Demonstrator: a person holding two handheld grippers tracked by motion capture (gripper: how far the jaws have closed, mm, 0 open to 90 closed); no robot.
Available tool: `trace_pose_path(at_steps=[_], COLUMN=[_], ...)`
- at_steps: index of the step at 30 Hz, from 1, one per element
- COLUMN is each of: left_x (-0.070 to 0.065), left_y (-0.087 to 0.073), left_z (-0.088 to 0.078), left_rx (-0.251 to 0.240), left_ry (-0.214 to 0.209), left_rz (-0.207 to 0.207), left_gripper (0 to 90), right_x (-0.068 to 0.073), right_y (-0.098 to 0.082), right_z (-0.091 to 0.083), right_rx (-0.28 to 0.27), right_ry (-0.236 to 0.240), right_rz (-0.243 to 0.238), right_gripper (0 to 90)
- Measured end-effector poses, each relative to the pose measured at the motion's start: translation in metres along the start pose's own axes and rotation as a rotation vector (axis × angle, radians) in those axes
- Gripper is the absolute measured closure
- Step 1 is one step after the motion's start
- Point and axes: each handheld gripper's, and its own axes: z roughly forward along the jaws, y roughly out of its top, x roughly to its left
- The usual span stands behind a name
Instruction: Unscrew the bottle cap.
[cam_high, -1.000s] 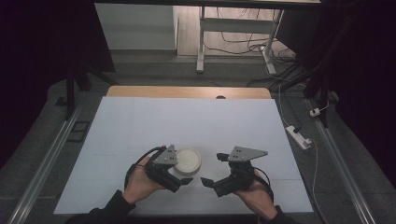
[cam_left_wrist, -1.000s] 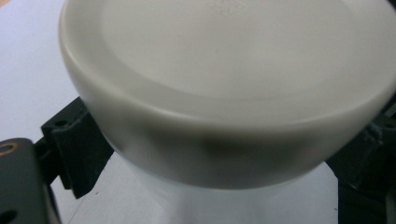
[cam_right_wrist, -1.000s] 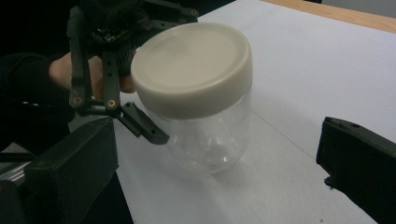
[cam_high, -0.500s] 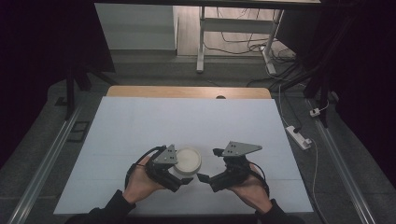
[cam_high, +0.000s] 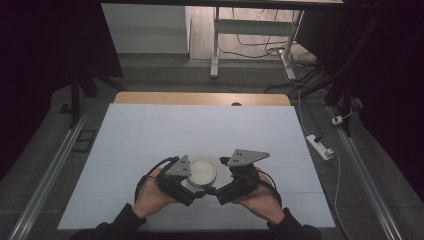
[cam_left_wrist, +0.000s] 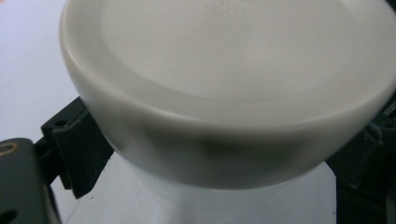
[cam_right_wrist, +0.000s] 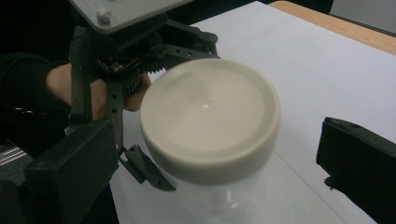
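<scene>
Holding a jar steady near the front edge of a white surface (cam_high: 150, 135), the left gripper (cam_high: 186, 186) comes in from the person's left hand (cam_high: 150, 197). Its fingers (cam_left_wrist: 74, 149) sit closed around the jar's clear body just beneath the lid, one on each side, so the jar appears braced against turning. The jar (cam_right_wrist: 219, 196) stands upright between the two grippers, topped by a wide, cream-coloured screw lid (cam_high: 202, 171) with a rounded rim. To the right, the right gripper (cam_high: 220, 192) is carried in the person's right hand (cam_high: 262, 200), angled in toward the lid. Its fingers (cam_right_wrist: 359, 163) are spread wide, one on either side of the lid and clear of it, holding nothing. That placement looks like a line-up for gripping the lid and twisting it off while the left side anchors the jar. Beyond the surface, a wooden edge and a dark floor with cables are visible.
</scene>
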Motion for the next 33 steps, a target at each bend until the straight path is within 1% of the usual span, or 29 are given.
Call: trace_pose_path(at_steps=[4,6,8,9,11,12,14,16,17,18,21,22,24,27,28,30,31,32,33], left_x=[0.0,0.0,0.0,0.0,0.0,0.0,-0.001,0.0,-0.001,-0.001,0.0,0.001,0.003,0.005,0.005,0.005,0.005,0.005,0.005], left_y=[0.001,0.001,0.002,0.002,0.002,0.003,0.003,0.004,0.005,0.005,0.005,0.005,0.004,0.003,0.003,0.003,0.003,0.003,0.003], left_z=[0.0,0.0,-0.002,-0.002,-0.003,-0.004,-0.004,-0.005,-0.005,-0.006,-0.006,-0.006,-0.006,-0.006,-0.007,-0.007,-0.007,-0.007,-0.006], left_rx=[-0.005,-0.015,-0.028,-0.028,-0.033,-0.039,-0.05,-0.053,-0.063,-0.063,-0.06,-0.061,-0.061,-0.062,-0.059,-0.062,-0.062,-0.062,-0.058], left_ry=[-0.009,-0.011,-0.014,-0.014,-0.017,-0.018,-0.027,-0.031,-0.037,-0.042,-0.053,-0.066,-0.094,-0.145,-0.165,-0.2,-0.2,-0.215,-0.246], left_rz=[0.001,-0.006,-0.013,-0.013,-0.012,-0.012,-0.019,-0.018,-0.026,-0.026,-0.014,-0.01,0.002,0.02,0.034,0.049,0.049,0.058,0.082], left_gripper=[7.8,7.8,7.8,7.8,7.8,7.8,7.8,7.8,7.8,7.8,7.8,7.8,7.8,7.8,7.8,7.8,7.8,7.8,7.8], right_x=[0.002,0.003,0.008,0.008,0.009,0.009,0.009,0.008,0.007,0.007,0.006,0.006,0.005,0.002,0.001,-0.002,-0.003,-0.004,-0.005], right_y=[0.005,0.007,0.01,0.01,0.011,0.01,0.009,0.008,0.007,0.006,0.005,0.005,0.005,0.004,0.004,0.004,0.004,0.004,0.004], right_z=[0.008,0.014,0.022,0.022,0.026,0.029,0.031,0.032,0.033,0.033,0.032,0.032,0.031,0.03,0.03,0.029,0.028,0.028,0.027], right_rx=[-0.004,-0.001,0.0,0.0,0.005,0.001,0.0,-0.002,-0.006,-0.02,-0.03,-0.033,-0.028,-0.02,-0.019,-0.011,-0.006,-0.001,0.003], right_ry=[0.011,0.012,0.004,0.004,-0.013,-0.011,-0.012,-0.012,-0.019,-0.015,-0.009,-0.004,0.019,0.074,0.097,0.152,0.179,0.204,0.229], right_rz=[-0.012,-0.022,-0.038,-0.038,-0.057,-0.051,-0.046,-0.046,-0.046,-0.047,-0.049,-0.056,-0.063,-0.081,-0.085,-0.1,-0.107,-0.114,-0.122], right_gripper=[0.0,0.0,0.0,0.0,0.0,0.0,0.4,2.0,6.3,6.5,7.0,7.0,7.1,7.2,7.2,7.2,7.2,7.2,7.2])
